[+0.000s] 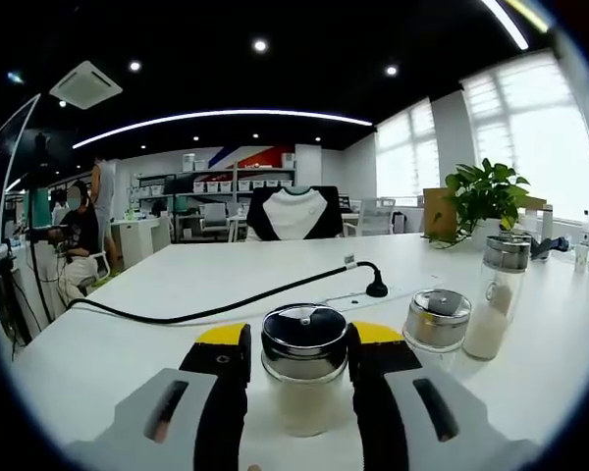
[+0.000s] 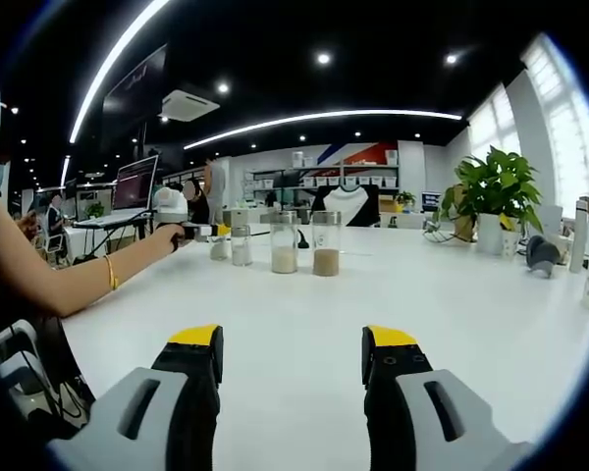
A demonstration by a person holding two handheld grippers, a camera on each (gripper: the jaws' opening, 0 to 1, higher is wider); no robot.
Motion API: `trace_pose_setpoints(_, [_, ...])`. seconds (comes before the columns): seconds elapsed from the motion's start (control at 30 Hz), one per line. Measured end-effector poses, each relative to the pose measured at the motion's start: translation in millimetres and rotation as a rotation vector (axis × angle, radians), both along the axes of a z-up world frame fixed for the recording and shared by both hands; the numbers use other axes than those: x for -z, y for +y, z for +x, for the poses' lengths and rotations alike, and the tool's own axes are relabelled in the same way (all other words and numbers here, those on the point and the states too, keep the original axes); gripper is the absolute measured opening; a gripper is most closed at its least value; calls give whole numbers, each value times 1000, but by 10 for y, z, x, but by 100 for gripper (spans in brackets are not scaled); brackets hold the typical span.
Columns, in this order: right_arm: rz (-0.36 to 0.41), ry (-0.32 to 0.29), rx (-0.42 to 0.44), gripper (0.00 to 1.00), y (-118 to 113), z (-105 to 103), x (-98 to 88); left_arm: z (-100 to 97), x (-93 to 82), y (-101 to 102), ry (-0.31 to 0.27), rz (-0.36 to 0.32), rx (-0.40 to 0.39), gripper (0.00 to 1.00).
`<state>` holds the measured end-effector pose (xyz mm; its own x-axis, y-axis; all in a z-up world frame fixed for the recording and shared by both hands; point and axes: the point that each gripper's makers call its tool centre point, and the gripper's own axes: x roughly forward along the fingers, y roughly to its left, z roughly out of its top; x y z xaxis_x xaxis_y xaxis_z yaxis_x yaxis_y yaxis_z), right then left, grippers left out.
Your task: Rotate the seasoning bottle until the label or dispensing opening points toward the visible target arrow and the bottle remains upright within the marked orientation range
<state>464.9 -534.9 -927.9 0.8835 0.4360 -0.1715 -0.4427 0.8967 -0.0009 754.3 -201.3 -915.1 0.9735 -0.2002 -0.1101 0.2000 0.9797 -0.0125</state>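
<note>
1. The seasoning bottle [image 1: 303,368], a clear jar of pale powder with a shiny metal lid, stands upright on the white bench [image 1: 177,285] between the two jaws of the left tongs [image 1: 298,355].
2. The left tongs, yellow-tipped with black pads, sit narrow around the bottle, each jaw against or just beside its glass wall; firm contact cannot be told for certain.
3. To the right of the seasoning bottle, a short jar with a metal lid [image 1: 437,324] stands near it, and a taller shaker with pale powder [image 1: 498,296] stands just beyond that jar.
4. Behind the seasoning bottle, a black cable [image 1: 226,304] runs across the bench and ends at a small black stand [image 1: 376,287].
5. Farther behind the seasoning bottle, a potted green plant [image 1: 485,196] stands by the windows, and a seated person [image 1: 77,240] is at a desk off to the left.
6. In the right gripper view, the right tongs [image 2: 292,355] are spread wide with nothing between the jaws, hovering above bare bench [image 2: 471,324].
7. In that same view, a row of glass jars stands well ahead: two tall ones, one with pale contents [image 2: 285,242] and one with tan contents [image 2: 326,243], and smaller ones to their left [image 2: 240,245].
8. The person's forearm [image 2: 69,270], with a yellow band at the wrist, reaches in from the left toward the smaller jars, holding the other gripper [image 2: 182,228].
9. A leafy plant [image 2: 491,191] stands right of the jar row.
</note>
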Motion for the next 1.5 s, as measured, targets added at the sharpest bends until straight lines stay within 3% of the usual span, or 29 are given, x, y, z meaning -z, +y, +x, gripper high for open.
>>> trace_pose_setpoints(0.83, [13,2,9,56,-66,7,15,179,-27,67,-26,3,-34,36])
trace_pose_setpoints(1.17, [17,8,9,56,-65,5,33,217,-180,92,-59,-14,-25,36])
trace_pose_setpoints(1.5, [20,8,11,55,-68,-5,31,212,-200,130,-62,-19,-33,36])
